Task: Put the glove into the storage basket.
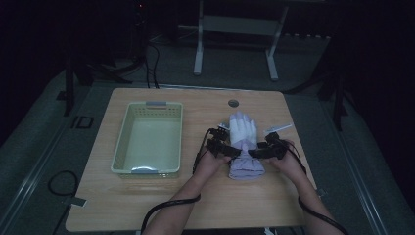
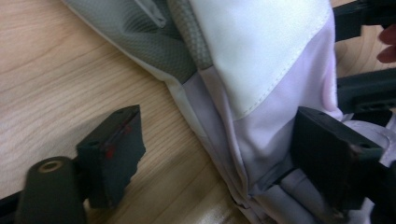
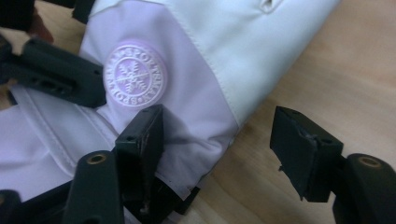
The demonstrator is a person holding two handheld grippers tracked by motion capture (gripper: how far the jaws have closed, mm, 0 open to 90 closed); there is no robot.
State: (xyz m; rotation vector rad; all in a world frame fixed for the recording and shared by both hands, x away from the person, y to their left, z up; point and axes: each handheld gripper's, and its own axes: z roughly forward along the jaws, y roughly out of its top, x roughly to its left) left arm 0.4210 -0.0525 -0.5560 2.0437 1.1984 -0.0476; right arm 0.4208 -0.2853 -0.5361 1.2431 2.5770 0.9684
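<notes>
A white and lilac padded glove (image 1: 243, 132) lies flat on the wooden table, fingers pointing away from me. My left gripper (image 1: 222, 147) is at the left side of its cuff. In the left gripper view the jaws of the left gripper (image 2: 224, 140) stand apart. One jaw rests on the bare wood, the other lies over the glove (image 2: 261, 56), and the glove's edge is between them. My right gripper (image 1: 266, 149) is at the cuff's right side. The right gripper (image 3: 219, 135) is open too, one jaw on the lilac fabric of the glove (image 3: 196, 60) near a round snowflake badge (image 3: 134, 76), the other on the wood.
An empty pale green plastic basket (image 1: 122, 142) stands on the left half of the table. A round cable hole (image 1: 233, 103) sits near the far edge. A small white strip (image 1: 279, 129) lies just right of the glove's fingers.
</notes>
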